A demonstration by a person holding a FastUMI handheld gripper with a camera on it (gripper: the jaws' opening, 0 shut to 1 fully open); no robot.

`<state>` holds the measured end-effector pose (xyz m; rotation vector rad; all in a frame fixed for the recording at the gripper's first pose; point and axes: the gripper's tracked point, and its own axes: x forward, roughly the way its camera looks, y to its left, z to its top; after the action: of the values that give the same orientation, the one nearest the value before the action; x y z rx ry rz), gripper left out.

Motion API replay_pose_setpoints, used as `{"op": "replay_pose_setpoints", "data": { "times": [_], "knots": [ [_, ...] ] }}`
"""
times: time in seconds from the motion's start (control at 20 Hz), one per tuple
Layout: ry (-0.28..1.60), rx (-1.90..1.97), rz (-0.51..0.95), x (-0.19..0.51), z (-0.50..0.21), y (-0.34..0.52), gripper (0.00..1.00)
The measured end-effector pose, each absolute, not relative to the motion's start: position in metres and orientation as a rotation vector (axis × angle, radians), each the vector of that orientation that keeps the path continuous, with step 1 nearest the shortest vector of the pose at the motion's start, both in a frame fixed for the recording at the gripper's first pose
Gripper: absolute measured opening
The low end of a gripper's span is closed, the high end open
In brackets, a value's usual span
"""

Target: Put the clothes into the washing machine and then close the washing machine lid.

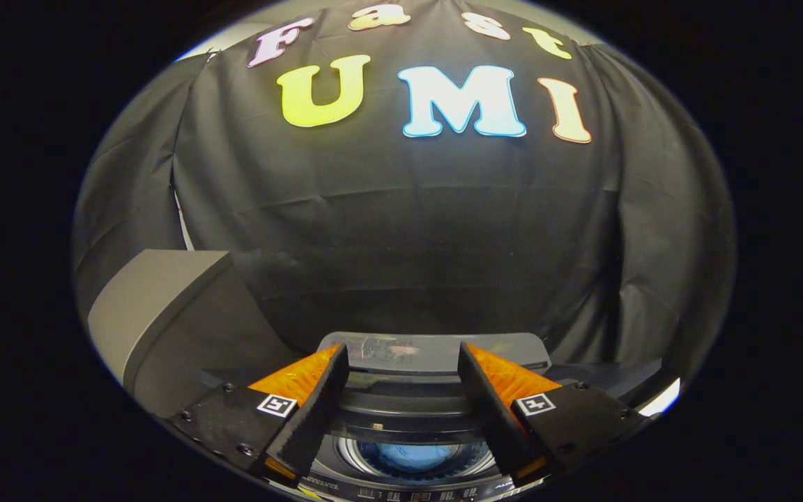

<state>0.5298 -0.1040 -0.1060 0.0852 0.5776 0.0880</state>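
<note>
I look down on a top-loading washing machine (401, 408) that lies under my fingers. A blue piece of clothing (412, 457) rests inside its drum, low between the two fingers. The machine's grey lid (436, 352) is raised at the far side of the opening, and its upper edge runs across just beyond the fingertips. My gripper (401, 346) is open and nothing is held between its fingers. Whether the fingertips touch the lid I cannot tell.
A grey box-shaped unit (157, 307) stands to the left of the washing machine. The black cloth wall (401, 230) of the booth hangs close behind the lid. The machine's control strip (408, 495) lies nearest to me.
</note>
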Motion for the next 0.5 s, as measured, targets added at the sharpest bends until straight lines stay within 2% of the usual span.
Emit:
{"op": "replay_pose_setpoints", "data": {
  "times": [0.15, 0.5],
  "knots": [
    [0.666, 0.087, 0.131, 0.519, -0.138, -0.088, 0.99],
    [0.746, 0.077, 0.161, 0.505, -0.187, -0.072, 0.98]
  ]
}}
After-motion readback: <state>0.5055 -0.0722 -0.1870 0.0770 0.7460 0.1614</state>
